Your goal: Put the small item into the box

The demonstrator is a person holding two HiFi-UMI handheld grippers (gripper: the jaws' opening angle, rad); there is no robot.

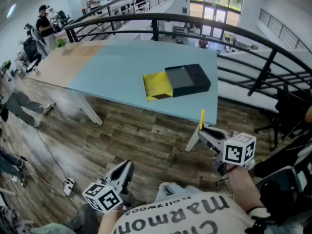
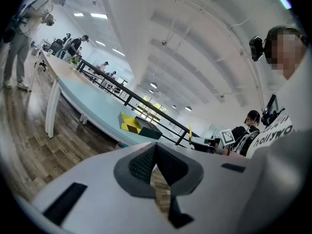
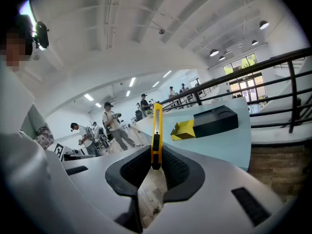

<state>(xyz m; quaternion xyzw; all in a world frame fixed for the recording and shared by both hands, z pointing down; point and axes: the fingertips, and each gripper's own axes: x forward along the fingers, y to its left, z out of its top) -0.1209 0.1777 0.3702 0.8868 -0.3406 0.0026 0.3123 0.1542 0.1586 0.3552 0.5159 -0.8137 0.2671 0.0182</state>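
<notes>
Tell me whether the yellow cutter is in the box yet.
Out. The yellow cutter stands upright, clamped in the right gripper, well apart from the box on the table.

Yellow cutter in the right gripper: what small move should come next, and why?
The right gripper is shut on the yellow cutter, held upright, still short of the table. The black and yellow box lies further on, on that table. So the next move is probably to carry the cutter forward toward the box, to close that gap first.

"Marmon", "hollywood" on shirt (image 1: 181, 216)
</notes>
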